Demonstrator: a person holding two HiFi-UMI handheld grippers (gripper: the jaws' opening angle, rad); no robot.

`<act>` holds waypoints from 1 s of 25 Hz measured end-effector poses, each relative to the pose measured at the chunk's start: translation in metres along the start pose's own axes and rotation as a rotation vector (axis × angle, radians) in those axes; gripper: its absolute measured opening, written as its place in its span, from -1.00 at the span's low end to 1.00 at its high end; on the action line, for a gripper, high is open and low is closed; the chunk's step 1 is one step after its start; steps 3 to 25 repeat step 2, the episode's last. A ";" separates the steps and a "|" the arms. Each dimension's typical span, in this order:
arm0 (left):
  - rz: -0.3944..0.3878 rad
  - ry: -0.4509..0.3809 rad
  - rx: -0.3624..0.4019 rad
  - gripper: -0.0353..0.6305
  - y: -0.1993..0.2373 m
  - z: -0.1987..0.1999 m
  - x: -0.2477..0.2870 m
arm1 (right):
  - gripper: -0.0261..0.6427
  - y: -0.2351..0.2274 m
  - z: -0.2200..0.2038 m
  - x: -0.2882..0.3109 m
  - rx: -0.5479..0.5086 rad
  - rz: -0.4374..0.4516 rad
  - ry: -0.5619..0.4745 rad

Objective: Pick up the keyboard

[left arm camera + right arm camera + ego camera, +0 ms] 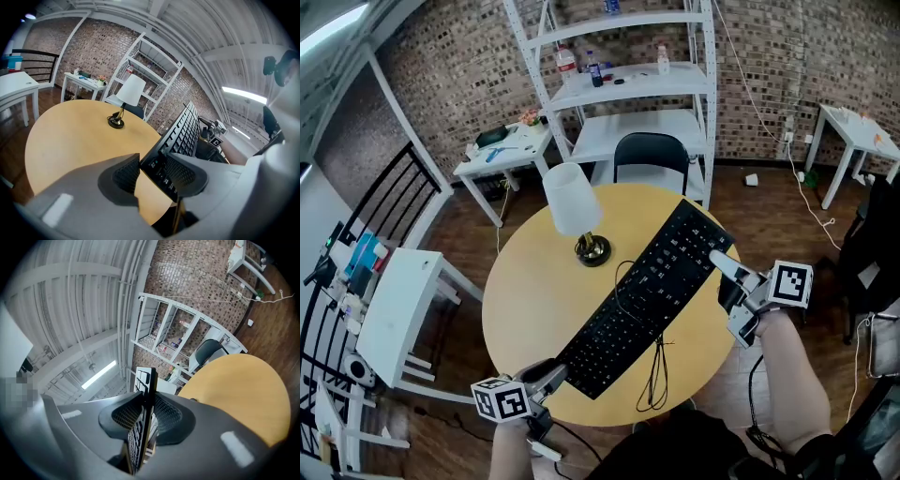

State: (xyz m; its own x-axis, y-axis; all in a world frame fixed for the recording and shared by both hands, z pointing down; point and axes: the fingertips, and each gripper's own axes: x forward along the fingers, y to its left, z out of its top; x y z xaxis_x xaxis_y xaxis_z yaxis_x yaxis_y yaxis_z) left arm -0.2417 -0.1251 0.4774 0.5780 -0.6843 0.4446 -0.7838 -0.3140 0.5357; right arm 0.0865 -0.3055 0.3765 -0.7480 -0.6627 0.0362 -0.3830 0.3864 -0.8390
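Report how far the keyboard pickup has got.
Done: both grippers grip the keyboard, the right gripper clamped on its far end and the left gripper on its near corner. In hand: the keyboard looks raised and tilted above the table, with the far end higher. Left: lifting it clear, since its cable trails onto the table.

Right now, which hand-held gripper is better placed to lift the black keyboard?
Probably right: the right hand-held gripper clamps the black keyboard squarely on its thin edge, while the left hand-held gripper pinches only a corner.
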 end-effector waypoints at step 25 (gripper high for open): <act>0.016 -0.013 0.004 -0.35 0.002 0.001 -0.006 | -0.69 0.003 -0.002 0.010 -0.011 0.025 0.013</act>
